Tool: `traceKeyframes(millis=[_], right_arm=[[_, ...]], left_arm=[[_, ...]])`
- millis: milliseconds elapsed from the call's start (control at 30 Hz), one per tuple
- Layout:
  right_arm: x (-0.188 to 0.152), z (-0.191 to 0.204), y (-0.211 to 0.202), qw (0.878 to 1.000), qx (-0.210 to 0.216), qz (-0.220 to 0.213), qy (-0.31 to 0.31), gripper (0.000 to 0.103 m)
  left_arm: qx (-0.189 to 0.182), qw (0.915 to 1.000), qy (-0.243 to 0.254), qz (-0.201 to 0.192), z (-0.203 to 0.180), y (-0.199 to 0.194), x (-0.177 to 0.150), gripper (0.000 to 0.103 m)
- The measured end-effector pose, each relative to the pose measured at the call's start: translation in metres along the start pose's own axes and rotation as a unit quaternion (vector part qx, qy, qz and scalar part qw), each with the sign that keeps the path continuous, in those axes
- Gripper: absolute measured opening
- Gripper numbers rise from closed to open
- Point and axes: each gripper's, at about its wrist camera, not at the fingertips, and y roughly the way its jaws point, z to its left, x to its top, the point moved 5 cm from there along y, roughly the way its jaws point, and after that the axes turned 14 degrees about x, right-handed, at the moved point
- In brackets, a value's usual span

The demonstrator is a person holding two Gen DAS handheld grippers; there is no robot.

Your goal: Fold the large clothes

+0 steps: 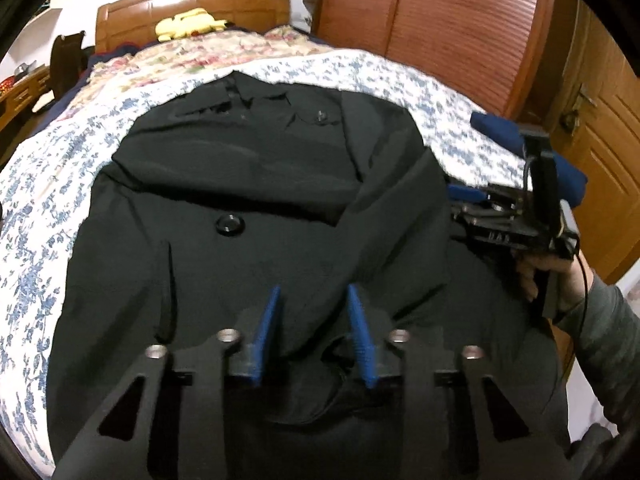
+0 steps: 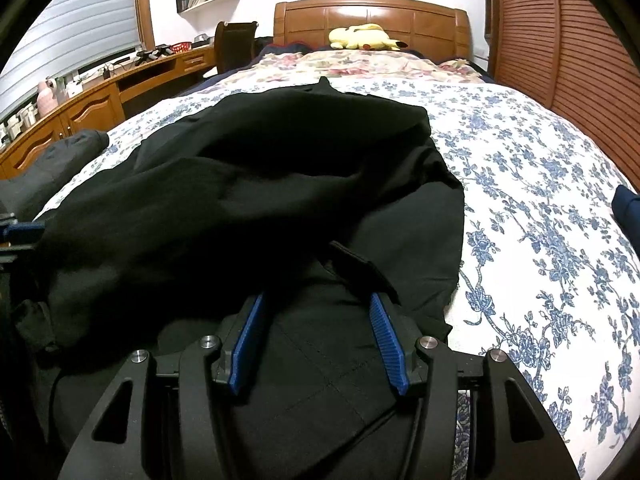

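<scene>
Large black button-front coat (image 1: 256, 184) is laid flat across the white bedspread with blue floral print (image 1: 36, 216), collar toward the wooden headboard (image 1: 192, 4). One big black button (image 1: 229, 225) is seen on the chest, a smaller one near the collar. A sleeve is folded diagonally over the front, running from the far right shoulder down toward the near hem.

Left gripper (image 1: 314, 322) is angled down over the lower middle of the coat; its blue ribbed pads are set at a narrow gap, tips just above or against the cloth, and no fold is seen pinched between them. Contact cannot be told for sure, as the frame is motion-blurred.

Right gripper (image 2: 318, 338) is held over the right near edge of the coat, blue pads spread moderately wide, dark fabric lying under and between them but not clamped. In the left wrist view it is seen at the coat's right side, held by a hand (image 1: 548, 276) in a grey sleeve.

A yellow plush toy (image 2: 366, 37) is seen against the headboard, beyond a pink-floral quilt (image 2: 360, 65). A slatted wooden wardrobe (image 2: 568, 48) stands to the right of the bed, a wooden desk (image 2: 100, 96) to the left. A dark blue folded item (image 1: 500, 130) lies by the bed's right edge.
</scene>
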Motion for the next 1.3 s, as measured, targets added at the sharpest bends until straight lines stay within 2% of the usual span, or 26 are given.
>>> traceKeyframes(millis=[33,100,167,400,533,567,700,867,1000,1133,1300], right_arm=[[0.0,0.0,0.0,1.0,0.001,-0.001,0.0,0.055],[0.0,0.0,-0.001,1.0,0.001,-0.002,0.001,0.055],[-0.001,-0.001,-0.001,1.0,0.002,-0.003,0.002,0.055],[-0.001,-0.001,-0.002,1.0,0.004,-0.006,0.004,0.055],[-0.002,0.0,-0.002,1.0,0.004,-0.007,0.005,0.055],[-0.002,0.0,-0.002,1.0,0.004,-0.007,0.004,0.055],[-0.002,-0.001,-0.002,1.0,0.004,-0.007,0.004,0.055],[-0.002,-0.001,-0.002,1.0,0.004,-0.007,0.004,0.055],[-0.002,-0.001,-0.001,1.0,0.003,-0.006,0.003,0.055],[-0.002,-0.001,-0.001,1.0,0.003,-0.004,0.002,0.055],[0.004,0.001,-0.002,1.0,0.002,0.014,0.001,0.055]], left_arm=[[-0.003,1.0,0.001,0.007,0.0,0.001,-0.002,0.024],[-0.002,0.9998,0.011,0.014,-0.002,0.0,-0.003,0.01],[0.003,0.9998,0.02,0.01,-0.002,-0.006,-0.001,0.005],[0.095,0.9937,0.036,-0.047,0.034,-0.031,0.042,0.002],[0.183,0.9785,0.038,-0.088,0.075,-0.044,0.078,0.002],[0.191,0.9763,0.036,-0.095,0.083,-0.048,0.084,0.002],[0.186,0.9768,0.038,-0.099,0.09,-0.054,0.081,0.002],[0.162,0.9831,0.051,-0.069,0.074,-0.039,0.04,0.002],[0.139,0.9881,0.041,-0.051,0.062,-0.036,0.012,0.002],[0.119,0.9911,0.026,-0.053,0.054,-0.042,0.0,0.002],[0.117,0.9911,0.021,-0.06,0.051,-0.052,-0.004,0.003]])
